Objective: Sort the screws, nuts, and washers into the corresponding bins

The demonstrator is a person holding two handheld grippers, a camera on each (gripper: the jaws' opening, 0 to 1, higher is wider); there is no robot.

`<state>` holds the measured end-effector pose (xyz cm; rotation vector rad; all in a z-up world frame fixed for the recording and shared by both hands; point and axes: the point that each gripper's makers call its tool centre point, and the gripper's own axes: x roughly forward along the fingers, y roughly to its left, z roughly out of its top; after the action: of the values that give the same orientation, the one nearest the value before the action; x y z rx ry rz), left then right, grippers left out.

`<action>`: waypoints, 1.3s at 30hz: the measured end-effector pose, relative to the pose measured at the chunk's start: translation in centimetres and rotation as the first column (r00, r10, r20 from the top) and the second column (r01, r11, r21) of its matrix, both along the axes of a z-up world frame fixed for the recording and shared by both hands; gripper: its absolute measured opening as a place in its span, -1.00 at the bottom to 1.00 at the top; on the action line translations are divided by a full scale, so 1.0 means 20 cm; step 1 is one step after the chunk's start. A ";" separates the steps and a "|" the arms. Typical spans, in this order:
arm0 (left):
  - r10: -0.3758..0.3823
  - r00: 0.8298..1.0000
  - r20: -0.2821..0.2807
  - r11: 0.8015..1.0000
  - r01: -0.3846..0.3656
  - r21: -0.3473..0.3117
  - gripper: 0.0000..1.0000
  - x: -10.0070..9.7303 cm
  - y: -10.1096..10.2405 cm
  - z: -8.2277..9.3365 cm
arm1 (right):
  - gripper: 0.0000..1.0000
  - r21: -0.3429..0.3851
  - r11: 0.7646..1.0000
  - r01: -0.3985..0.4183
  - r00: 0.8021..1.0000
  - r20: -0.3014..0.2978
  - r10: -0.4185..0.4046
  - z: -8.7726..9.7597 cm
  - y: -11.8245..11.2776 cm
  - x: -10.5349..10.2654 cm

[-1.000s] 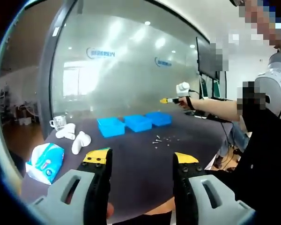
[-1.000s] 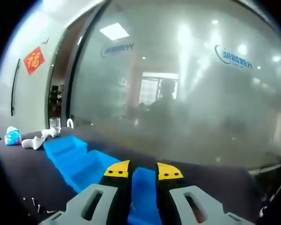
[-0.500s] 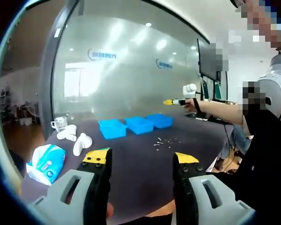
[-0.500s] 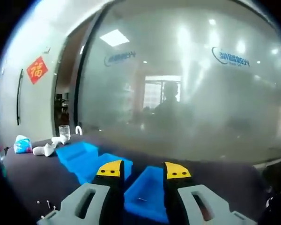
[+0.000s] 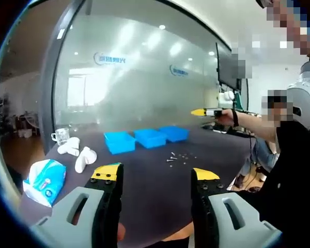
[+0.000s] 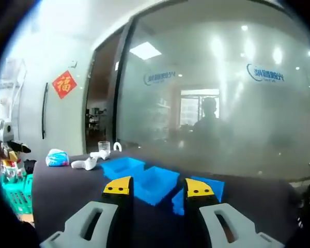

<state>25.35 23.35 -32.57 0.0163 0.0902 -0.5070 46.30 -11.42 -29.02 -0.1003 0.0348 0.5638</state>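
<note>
Three blue bins (image 5: 147,138) stand in a row at the far side of the dark table (image 5: 155,181); they show as blue bins (image 6: 152,182) in the right gripper view too. A small scatter of screws, nuts and washers (image 5: 178,156) lies in front of them. My left gripper (image 5: 155,175) is held open above the near table edge, nothing between its jaws. My right gripper (image 6: 159,187) is open and empty, raised over the table, and appears from the side as the right gripper (image 5: 206,111) in a person's outstretched hand.
A tissue pack (image 5: 44,178), white cloth-like items (image 5: 80,155) and a glass cup (image 5: 59,136) sit at the table's left end. A frosted glass wall (image 5: 139,82) runs behind. A person (image 5: 294,155) stands at the right. A green crate (image 6: 15,199) is off the table's left.
My right gripper has opened wider and swung right and away, its view panning so the bins sit lower. The left gripper has barely moved.
</note>
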 end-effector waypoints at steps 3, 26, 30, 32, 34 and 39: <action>-0.011 1.000 0.007 1.000 0.011 0.006 0.03 0.01 -0.03 0.00 | -0.32 -0.007 1.000 -0.013 1.000 0.005 0.013 -0.02 -0.02 -0.09; -0.006 1.000 0.022 1.000 0.005 0.015 0.03 0.04 -0.06 0.02 | -0.27 0.035 0.999 0.021 1.000 0.000 -0.021 -0.20 -0.29 -0.66; -0.005 1.000 0.026 1.000 0.004 0.021 0.03 0.05 -0.06 0.02 | -0.26 0.020 0.999 0.028 0.999 -0.017 -0.028 -0.24 -0.32 -0.73; -0.004 1.000 0.028 1.000 0.003 0.019 0.03 0.05 -0.06 0.03 | -0.26 0.011 1.000 0.028 0.999 -0.024 -0.028 -0.26 -0.32 -0.75; -0.003 1.000 0.028 1.000 0.002 0.019 0.03 0.05 -0.06 0.03 | -0.26 0.008 1.000 0.026 0.999 -0.026 -0.026 -0.26 -0.32 -0.76; -0.004 1.000 0.028 1.000 0.004 0.017 0.03 0.05 -0.07 0.03 | -0.26 -0.005 1.000 0.005 1.000 -0.022 -0.005 -0.26 -0.29 -0.76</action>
<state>26.30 22.04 -31.99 0.0406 0.0668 -0.5098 31.03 -17.18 -34.12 -0.0989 0.0577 0.5597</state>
